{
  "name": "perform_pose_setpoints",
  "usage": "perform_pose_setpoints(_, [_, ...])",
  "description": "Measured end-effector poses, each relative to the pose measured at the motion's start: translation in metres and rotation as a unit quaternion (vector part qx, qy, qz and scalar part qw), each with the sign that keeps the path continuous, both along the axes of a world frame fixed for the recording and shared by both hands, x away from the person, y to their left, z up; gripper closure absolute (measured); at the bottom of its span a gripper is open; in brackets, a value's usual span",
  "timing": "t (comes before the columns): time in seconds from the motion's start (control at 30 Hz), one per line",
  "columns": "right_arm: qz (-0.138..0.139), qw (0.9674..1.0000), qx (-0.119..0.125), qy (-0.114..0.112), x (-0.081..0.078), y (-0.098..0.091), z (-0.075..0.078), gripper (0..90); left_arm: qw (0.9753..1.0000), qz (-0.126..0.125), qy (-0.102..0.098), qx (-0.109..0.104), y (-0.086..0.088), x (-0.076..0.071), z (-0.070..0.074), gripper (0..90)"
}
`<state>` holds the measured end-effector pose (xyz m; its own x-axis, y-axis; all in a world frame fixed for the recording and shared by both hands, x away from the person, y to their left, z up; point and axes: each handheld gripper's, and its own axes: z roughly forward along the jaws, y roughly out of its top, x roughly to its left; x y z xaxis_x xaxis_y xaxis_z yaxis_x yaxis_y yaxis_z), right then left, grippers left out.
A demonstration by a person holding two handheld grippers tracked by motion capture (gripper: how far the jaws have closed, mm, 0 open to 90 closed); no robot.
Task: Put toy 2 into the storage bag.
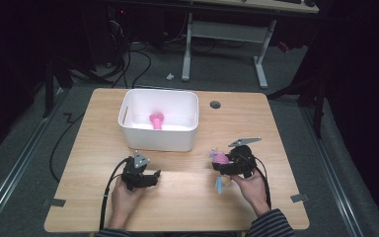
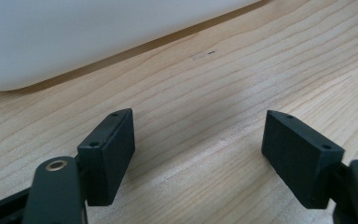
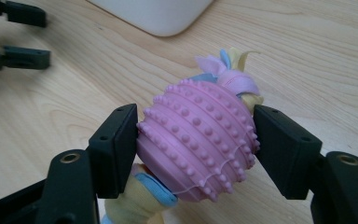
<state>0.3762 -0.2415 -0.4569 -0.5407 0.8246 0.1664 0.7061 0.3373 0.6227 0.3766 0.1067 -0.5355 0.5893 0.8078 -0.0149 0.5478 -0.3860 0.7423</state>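
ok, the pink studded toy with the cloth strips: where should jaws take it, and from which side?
Across the wide middle of the pink studded toy, as the right gripper does now: one pad on each flank, coming in square to its long axis. The ribbed, studded body looks firm and grippy; the cloth strips at the ends are floppy and would likely slip.

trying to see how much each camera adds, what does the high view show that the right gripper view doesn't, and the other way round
High view alone: the whole white bin with a pink toy inside it, the round hole in the table, the person's hands and sleeves, and the floor beyond.

Right gripper view alone: the studded ridges of the pink ball toy, its pastel fabric strips, and both pads pressing its sides.

Shared: the right gripper shut on that toy, the left gripper with its jaws apart, the bin's wall and the wooden table.
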Motion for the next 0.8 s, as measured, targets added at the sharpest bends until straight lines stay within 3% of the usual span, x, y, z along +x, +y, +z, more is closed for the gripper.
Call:
perform_pose_setpoints(0.13, [0.013,0.9999,0.006,0.003,0.002,0.001,0.011,33.4,1.0000,0.000,0.000,0.000,0.000,0.000,0.000,25.9])
perform_pose_setpoints(0.5, [0.045,0.9988,-0.016,-0.008,0.011,0.012,0.032,33.5,1.0000,0.000,0.000,0.000,0.000,0.000,0.000,25.9])
perform_pose_setpoints(0.8, [0.066,0.9974,-0.017,-0.024,0.021,0.018,0.063,33.5,1.0000,0.000,0.000,0.000,0.000,0.000,0.000,25.9])
